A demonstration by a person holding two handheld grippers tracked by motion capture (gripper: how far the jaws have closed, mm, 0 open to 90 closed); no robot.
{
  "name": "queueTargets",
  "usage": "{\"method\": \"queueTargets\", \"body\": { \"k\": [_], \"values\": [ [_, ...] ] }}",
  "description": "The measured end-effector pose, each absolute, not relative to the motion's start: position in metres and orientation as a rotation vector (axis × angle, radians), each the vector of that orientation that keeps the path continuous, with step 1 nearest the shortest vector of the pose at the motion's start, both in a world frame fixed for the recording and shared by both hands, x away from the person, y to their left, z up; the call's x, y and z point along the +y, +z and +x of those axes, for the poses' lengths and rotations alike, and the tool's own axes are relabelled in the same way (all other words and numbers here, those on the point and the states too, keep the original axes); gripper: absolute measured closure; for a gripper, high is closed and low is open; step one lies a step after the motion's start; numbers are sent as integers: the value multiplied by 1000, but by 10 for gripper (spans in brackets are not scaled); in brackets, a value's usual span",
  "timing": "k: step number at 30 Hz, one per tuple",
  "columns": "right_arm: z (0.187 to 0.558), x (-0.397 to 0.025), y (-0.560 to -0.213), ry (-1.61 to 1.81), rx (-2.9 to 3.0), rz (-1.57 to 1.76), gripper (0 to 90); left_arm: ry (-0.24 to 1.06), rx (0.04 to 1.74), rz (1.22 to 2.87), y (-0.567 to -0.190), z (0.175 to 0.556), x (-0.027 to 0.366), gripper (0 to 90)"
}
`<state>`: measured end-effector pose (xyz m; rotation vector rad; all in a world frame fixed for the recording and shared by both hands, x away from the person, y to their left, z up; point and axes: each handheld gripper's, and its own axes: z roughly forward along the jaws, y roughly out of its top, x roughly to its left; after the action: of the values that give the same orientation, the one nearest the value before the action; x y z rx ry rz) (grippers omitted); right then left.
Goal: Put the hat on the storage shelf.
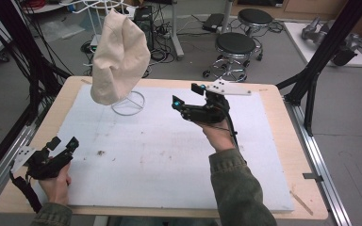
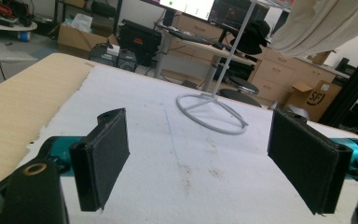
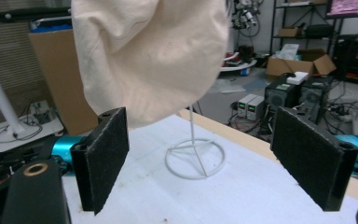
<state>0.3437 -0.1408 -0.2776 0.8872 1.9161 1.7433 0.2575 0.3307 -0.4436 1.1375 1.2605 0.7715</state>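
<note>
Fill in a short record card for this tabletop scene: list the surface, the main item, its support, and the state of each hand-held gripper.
Surface: white foam mat on a light wooden table
Main item: cream fabric hat, hanging clear of the mat
Support: white wire stand with a ring base
Left gripper: open, holding nothing, near the mat's left edge
Right gripper: open, holding nothing, pointed toward the hat

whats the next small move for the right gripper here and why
Probably ease the right gripper forward toward the cream cloth hanging on the white stand: its jaws are open, empty and aimed at the cloth's lower edge.
</note>
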Motion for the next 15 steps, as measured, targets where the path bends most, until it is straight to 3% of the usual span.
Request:
{"method": "queueTargets", "body": {
  "k": [15],
  "values": [
    [302,-209,-322,1728,1794,1027,186,774,1257,1150,-442,257,326,205]
  ]
}}
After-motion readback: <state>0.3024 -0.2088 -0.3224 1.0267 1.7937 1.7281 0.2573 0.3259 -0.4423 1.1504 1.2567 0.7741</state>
